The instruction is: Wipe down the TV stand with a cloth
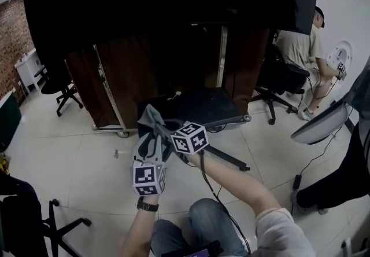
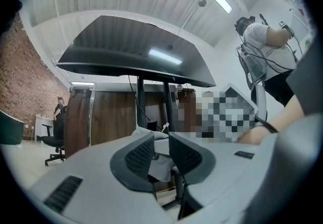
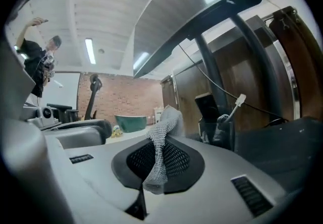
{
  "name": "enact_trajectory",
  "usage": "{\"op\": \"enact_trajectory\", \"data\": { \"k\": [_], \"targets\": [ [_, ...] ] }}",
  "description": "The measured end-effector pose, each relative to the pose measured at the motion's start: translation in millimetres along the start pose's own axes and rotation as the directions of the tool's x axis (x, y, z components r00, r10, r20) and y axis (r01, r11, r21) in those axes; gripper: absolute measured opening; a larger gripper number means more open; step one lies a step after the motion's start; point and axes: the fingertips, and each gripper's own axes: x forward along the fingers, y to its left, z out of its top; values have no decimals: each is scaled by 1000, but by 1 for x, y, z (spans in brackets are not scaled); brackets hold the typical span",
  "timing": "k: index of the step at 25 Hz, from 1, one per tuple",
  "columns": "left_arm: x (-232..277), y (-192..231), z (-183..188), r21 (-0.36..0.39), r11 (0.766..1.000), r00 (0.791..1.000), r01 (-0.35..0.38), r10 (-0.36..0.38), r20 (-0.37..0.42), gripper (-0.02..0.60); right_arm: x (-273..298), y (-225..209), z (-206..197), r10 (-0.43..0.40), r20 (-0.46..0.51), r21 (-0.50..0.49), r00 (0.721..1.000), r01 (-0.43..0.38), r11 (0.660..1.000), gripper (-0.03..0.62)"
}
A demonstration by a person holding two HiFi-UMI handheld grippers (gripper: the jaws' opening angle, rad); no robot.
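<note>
Readying looks like the step: the cloth (image 1: 150,127) hangs pinched in both left claw (image 2: 161,155) and right claw (image 3: 157,160), near the TV stand (image 1: 203,106), and must next press onto its base.

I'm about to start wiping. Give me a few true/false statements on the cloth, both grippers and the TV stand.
1. The right gripper is shut on the cloth. True.
2. The cloth lies spread flat on the TV stand's base. False: both grippers hold it up, bunched between them.
3. The left gripper has cloth between its jaws. True.
4. The cloth is red. False: it is grey.
5. A person sits on a chair beyond the TV stand's base. True.
</note>
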Motion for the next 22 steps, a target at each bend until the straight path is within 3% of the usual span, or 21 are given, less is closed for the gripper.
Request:
{"op": "enact_trajectory", "data": {
  "k": [3,7,11,15,16,18,20,22],
  "targets": [
    [-5,-3,-5,10,1000,1000,-2,2,-10,115,-5,-36,-17,-76,-38,26,996,77,997,25],
    [-12,5,-16,16,1000,1000,-10,10,-25,115,-81,-128,-27,-302,-19,31,953,302,953,25],
    [-14,10,-29,0,1000,999,-13,13,-45,115,-190,-218,-35,-529,-3,40,849,529,848,25],
    [-8,1,-46,-19,1000,998,-4,3,-58,115,-295,-278,-46,-721,36,30,692,720,693,25],
    [-7,-2,-52,-22,1000,998,-3,1,-61,115,-309,-280,-52,-743,48,14,667,744,668,25],
    [-2,-4,-65,-25,1000,998,-3,1,-66,115,-314,-269,-78,-746,51,-13,664,747,664,25],
    [1,-4,-80,-26,1000,997,-6,4,-80,115,-292,-245,-123,-715,20,-36,699,715,698,25],
    [1,-2,-98,-25,1000,994,-11,8,-109,115,-245,-215,-174,-657,-31,-60,753,655,753,25]
  ]
}}
